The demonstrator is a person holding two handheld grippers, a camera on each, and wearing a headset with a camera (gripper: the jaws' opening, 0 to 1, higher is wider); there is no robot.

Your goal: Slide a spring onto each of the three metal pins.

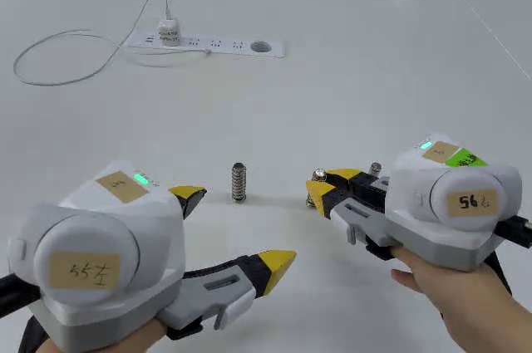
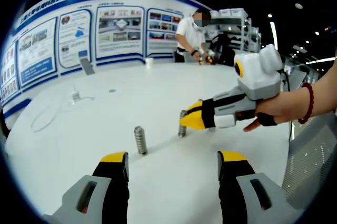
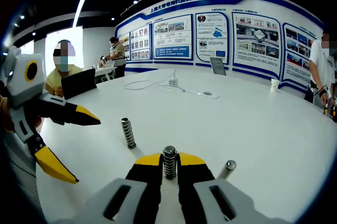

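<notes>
Left gripper (image 1: 234, 228) hovers low and level over the worktop (image 1: 332, 79), fingers (image 1: 278, 262) spread, empty. Right gripper (image 1: 320, 188) reaches inward, fingers (image 3: 150, 162) clamped on an upright spring (image 3: 169, 162) standing between another upright spring (image 1: 239, 182) and a bare pin (image 1: 376, 169).

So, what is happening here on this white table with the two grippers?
A person holds a two-jaw gripper in each hand over a white table. The right gripper is shut on a coiled metal spring that stands upright, apparently on a pin. Another spring-covered pin stands free nearby, and one bare metal pin has no spring yet. The left gripper is open and holds nothing.
</notes>
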